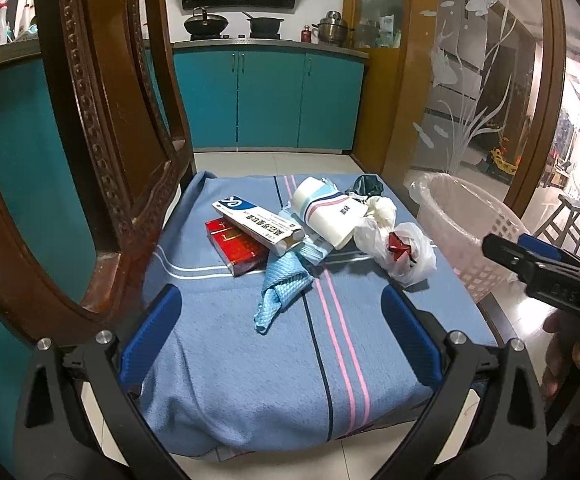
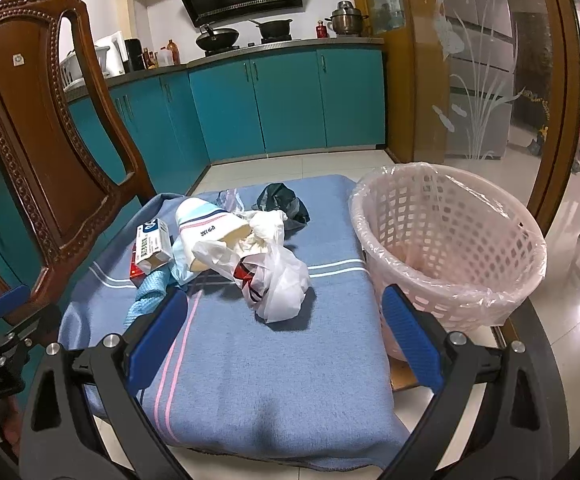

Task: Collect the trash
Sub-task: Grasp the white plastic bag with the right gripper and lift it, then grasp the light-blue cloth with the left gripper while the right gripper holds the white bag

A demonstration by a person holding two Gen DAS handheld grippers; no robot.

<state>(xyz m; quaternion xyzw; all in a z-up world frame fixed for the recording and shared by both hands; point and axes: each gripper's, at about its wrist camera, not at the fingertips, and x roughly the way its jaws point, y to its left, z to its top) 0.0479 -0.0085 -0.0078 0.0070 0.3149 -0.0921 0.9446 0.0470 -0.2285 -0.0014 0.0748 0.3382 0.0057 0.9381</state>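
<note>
A heap of trash lies on a blue blanket [image 1: 249, 360] over a chair seat: a red box [image 1: 237, 250], a white and blue carton [image 1: 257, 222], a white striped pack [image 1: 326, 210], a blue cloth [image 1: 279, 290], a white plastic bag [image 1: 406, 254] with red inside, crumpled white tissue [image 1: 382, 208] and a dark bag [image 1: 366, 186]. The white bag [image 2: 277, 280] lies nearest my right gripper [image 2: 285, 332]. My left gripper [image 1: 281, 332] is open and empty, short of the blue cloth. My right gripper is open and empty, and its fingers [image 1: 546, 268] show in the left wrist view.
A pink lattice wastebasket [image 2: 450, 248] with a clear liner stands right of the blanket, also in the left wrist view [image 1: 470, 224]. A carved wooden chair back [image 2: 37, 128] rises at the left. Teal kitchen cabinets [image 2: 281, 100] and a glass door [image 2: 478, 80] stand behind.
</note>
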